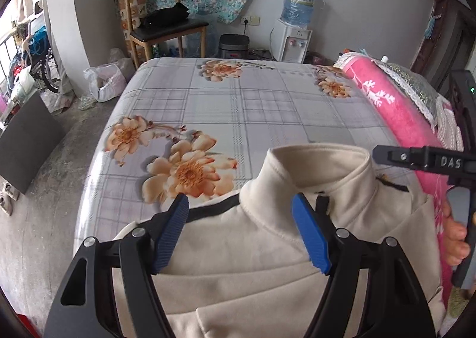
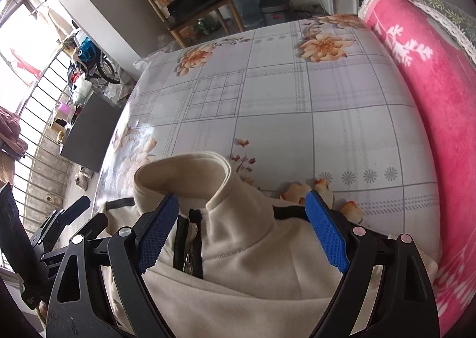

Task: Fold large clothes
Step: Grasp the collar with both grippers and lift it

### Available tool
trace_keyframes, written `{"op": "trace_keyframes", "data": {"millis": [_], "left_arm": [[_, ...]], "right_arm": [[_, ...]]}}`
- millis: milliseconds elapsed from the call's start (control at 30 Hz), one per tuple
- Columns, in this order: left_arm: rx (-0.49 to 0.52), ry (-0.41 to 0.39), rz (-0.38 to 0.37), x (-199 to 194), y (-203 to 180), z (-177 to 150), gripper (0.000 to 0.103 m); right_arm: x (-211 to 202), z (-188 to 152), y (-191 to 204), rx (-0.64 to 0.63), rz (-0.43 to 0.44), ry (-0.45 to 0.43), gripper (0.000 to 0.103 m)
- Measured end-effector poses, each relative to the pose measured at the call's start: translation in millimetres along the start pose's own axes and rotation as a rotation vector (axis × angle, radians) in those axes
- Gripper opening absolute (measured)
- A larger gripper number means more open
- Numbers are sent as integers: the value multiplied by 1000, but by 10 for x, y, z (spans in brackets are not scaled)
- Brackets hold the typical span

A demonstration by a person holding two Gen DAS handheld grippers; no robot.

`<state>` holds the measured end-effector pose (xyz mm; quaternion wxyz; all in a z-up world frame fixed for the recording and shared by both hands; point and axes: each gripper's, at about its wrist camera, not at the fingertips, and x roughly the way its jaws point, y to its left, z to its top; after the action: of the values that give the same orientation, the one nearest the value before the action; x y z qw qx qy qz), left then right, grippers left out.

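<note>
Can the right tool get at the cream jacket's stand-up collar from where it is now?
Probably yes. The right tool is open just above the jacket, its collar right ahead with nothing between; the left tool sits off to the side.

This is a lived-in home bedroom: a bed [image 1: 267, 106] under a flowered checked sheet with a pink blanket [image 1: 395, 117] along one side, a wooden chair [image 1: 160, 25], a water dispenser [image 1: 293, 40] by the wall, and a bicycle [image 1: 44, 67] parked on the railed balcony.
</note>
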<state>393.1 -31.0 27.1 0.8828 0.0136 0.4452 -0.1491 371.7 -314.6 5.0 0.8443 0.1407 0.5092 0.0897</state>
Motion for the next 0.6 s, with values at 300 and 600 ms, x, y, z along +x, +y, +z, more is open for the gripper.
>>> {"op": "trace_keyframes", "data": {"millis": [300,600], "left_arm": [[-6,114,-105,701,-138,407,40],[45,89,-93,499,-183,218,12]], "right_arm": [[543,263,-24,-20,-81,92,62],[326,42,151,-122,-99,77,12]]}}
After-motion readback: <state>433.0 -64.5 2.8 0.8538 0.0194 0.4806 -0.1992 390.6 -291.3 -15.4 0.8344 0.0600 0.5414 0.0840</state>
